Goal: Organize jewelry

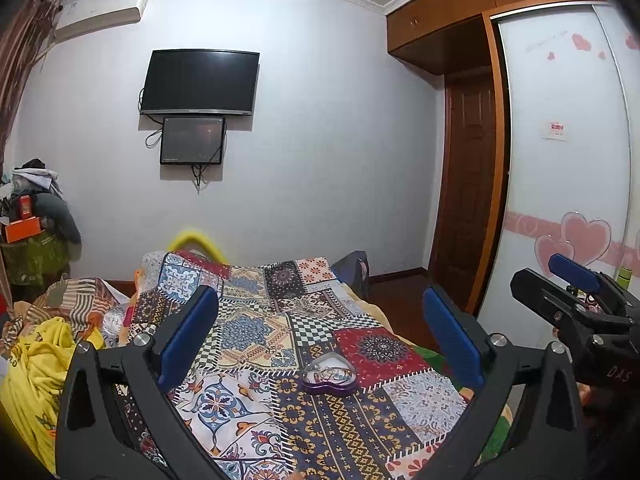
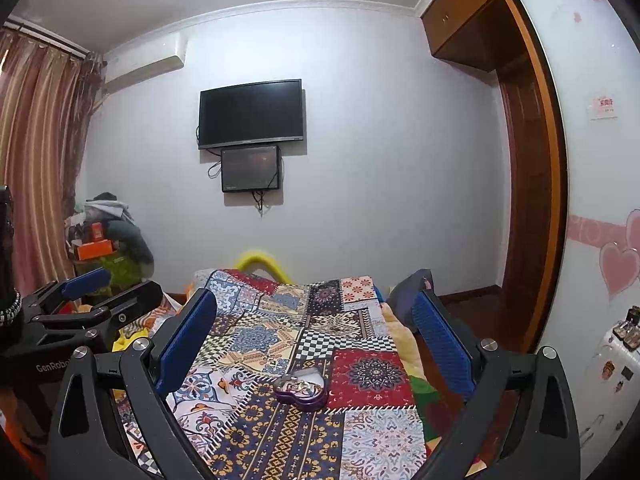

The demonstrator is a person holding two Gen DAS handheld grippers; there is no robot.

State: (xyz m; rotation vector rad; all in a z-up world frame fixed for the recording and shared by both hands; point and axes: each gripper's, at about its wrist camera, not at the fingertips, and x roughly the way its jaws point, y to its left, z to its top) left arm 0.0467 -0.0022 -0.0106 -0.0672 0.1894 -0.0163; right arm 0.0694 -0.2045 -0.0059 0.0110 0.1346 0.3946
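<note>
A purple heart-shaped jewelry box (image 1: 330,376) with a clear lid lies on the patchwork bedspread (image 1: 256,332), and jewelry shows through the lid. In the right wrist view the same box (image 2: 301,389) rests on the bedspread (image 2: 372,432). My left gripper (image 1: 320,340) is open, held above and short of the box, nothing between its blue pads. My right gripper (image 2: 316,340) is open too, likewise above the box. The right gripper (image 1: 576,292) shows at the right edge of the left wrist view. The left gripper (image 2: 96,292) shows at the left edge of the right wrist view.
Crumpled yellow and striped bedding (image 1: 40,360) lies to the left on the bed. A television (image 1: 200,82) and a small screen (image 1: 192,140) hang on the far wall. A wardrobe with heart stickers (image 1: 568,184) stands right, with a wooden door (image 1: 468,200) beside it. A cluttered pile (image 2: 104,236) stands by the curtain.
</note>
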